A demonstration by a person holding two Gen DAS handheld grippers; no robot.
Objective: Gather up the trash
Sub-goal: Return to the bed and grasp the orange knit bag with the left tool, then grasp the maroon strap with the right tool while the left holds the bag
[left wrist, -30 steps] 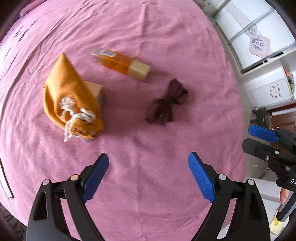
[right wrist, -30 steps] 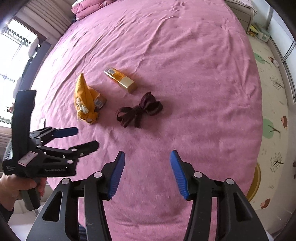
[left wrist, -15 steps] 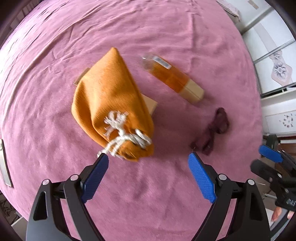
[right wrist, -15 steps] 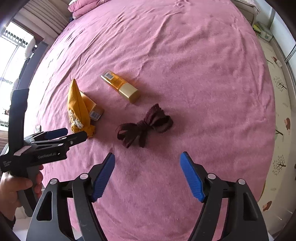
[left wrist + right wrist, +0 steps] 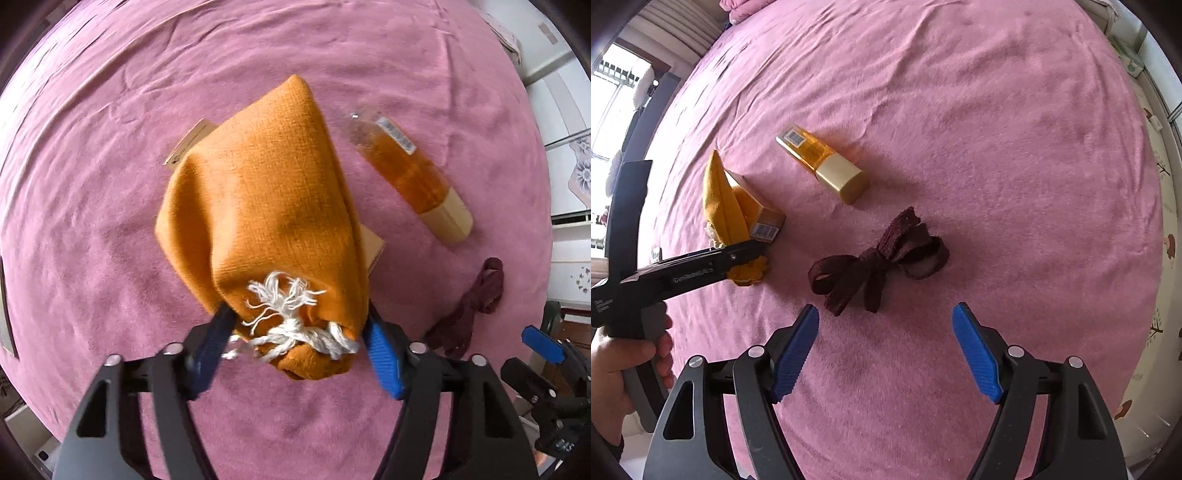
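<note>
On the pink bedspread (image 5: 960, 110), nearest: my left gripper (image 5: 295, 343) is closing its jaws around the orange drawstring pouch's (image 5: 266, 206) tied end; my right gripper (image 5: 884, 347) is hovering wide open, empty, before the dark ribbon bow (image 5: 879, 262); beyond, an amber bottle (image 5: 823, 166).

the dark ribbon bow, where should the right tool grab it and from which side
Probably at the knot in the middle of the ribbon bow, coming straight down from above. It lies flat and limp on the pink bedspread; its loops and tails all gather there. The right tool is open just short of it.
</note>
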